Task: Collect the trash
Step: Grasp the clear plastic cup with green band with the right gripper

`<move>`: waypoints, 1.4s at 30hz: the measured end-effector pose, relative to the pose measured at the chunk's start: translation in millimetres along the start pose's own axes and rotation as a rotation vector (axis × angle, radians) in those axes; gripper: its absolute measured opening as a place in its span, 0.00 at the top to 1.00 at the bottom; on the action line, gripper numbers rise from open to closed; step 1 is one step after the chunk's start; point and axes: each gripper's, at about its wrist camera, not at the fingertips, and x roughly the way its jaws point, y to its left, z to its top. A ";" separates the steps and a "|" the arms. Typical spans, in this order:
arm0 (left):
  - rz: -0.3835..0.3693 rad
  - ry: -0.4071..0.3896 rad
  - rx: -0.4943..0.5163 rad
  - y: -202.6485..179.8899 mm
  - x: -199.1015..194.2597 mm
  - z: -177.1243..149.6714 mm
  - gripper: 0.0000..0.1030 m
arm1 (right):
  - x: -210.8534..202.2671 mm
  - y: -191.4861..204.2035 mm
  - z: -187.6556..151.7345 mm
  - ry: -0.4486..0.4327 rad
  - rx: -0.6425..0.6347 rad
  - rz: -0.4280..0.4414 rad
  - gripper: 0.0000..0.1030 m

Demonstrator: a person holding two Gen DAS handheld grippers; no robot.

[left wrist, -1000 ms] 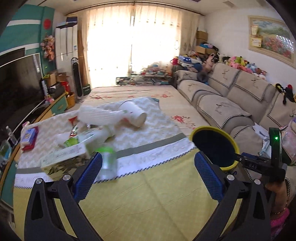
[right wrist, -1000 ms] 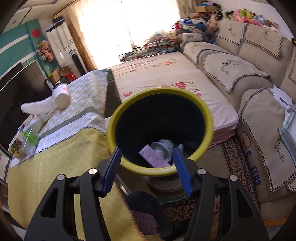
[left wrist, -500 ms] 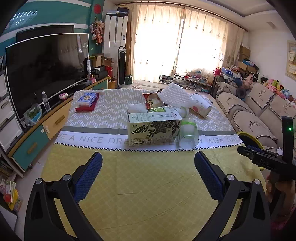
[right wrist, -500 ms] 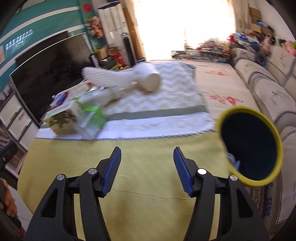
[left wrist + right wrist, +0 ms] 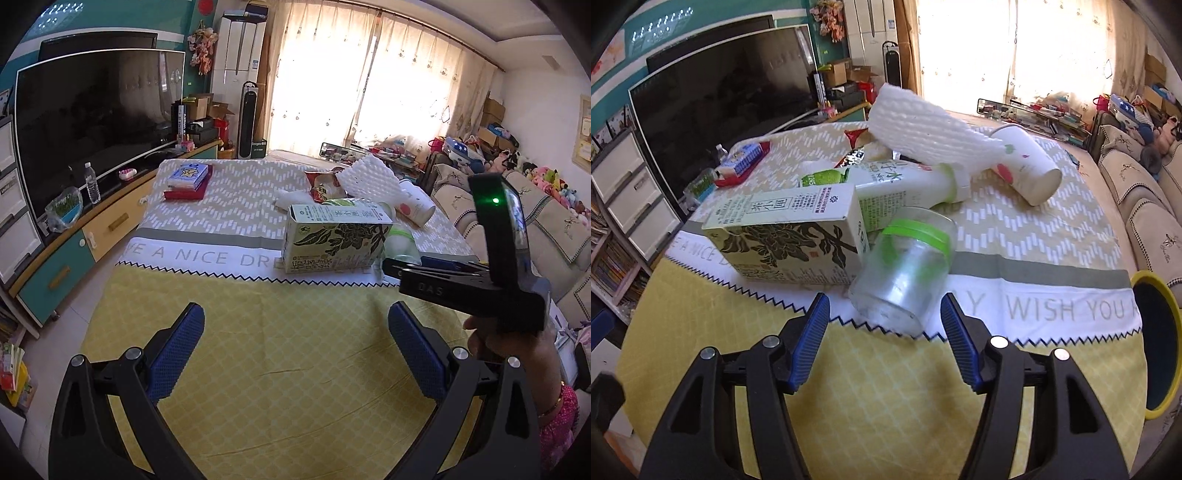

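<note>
- The left tongs (image 5: 295, 328) stood wide open over the yellow part of the cloth (image 5: 280, 354) on the bench, with nothing between the blue pads; the trash lay well ahead of them
- The right tongs (image 5: 884, 317) were opening, with nothing gripped; the near end of a clear plastic jar (image 5: 903, 275) lay just ahead of the tips and partly between them, with neither pad touching it
- The jar lay on its side on the white band of the cloth, its green-rimmed end pointing away; it rested against a tea carton (image 5: 790, 236) lying flat to its left
- Behind the carton lay a pale bottle (image 5: 905, 184) on its side; a white foam sheet (image 5: 923, 129) leaned over the bottle and over a tipped paper cup (image 5: 1027, 173); a red snack wrapper (image 5: 855, 138) showed behind them
- A dark bin with a yellow rim (image 5: 1156, 343) stood off the right edge of the bench, by the sofa
- In the left view, a hand (image 5: 517, 350) held the right tongs' black body to the right of the carton; a stack of books (image 5: 188, 181) lay at the far left of the bench; a television (image 5: 88, 122) stood beyond
</note>
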 end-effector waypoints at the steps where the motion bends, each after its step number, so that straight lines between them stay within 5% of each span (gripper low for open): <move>1: -0.003 0.001 -0.001 -0.1 0.9 0.0 0.05 | 3.9 2.8 1.9 0.004 -0.005 -0.011 0.41; 8: -0.022 0.025 -0.003 -0.7 11.4 -5.0 0.05 | 16.2 -5.9 6.8 0.027 -0.016 -0.083 0.42; 21: -0.043 0.050 -0.008 -3.3 23.4 -8.6 0.05 | 27.5 -18.4 6.4 0.032 0.016 -0.017 0.43; 24: -0.044 0.051 -0.011 -2.8 24.1 -9.4 0.05 | 27.7 -16.7 5.7 0.032 0.014 -0.012 0.55; 28: -0.047 0.055 -0.010 -3.2 25.0 -10.7 0.05 | 26.6 -16.4 4.3 0.031 0.014 -0.010 0.55; 42: -0.047 0.070 0.013 -13.2 27.5 -13.0 0.05 | -28.4 -53.2 -23.5 -0.021 0.102 0.081 0.55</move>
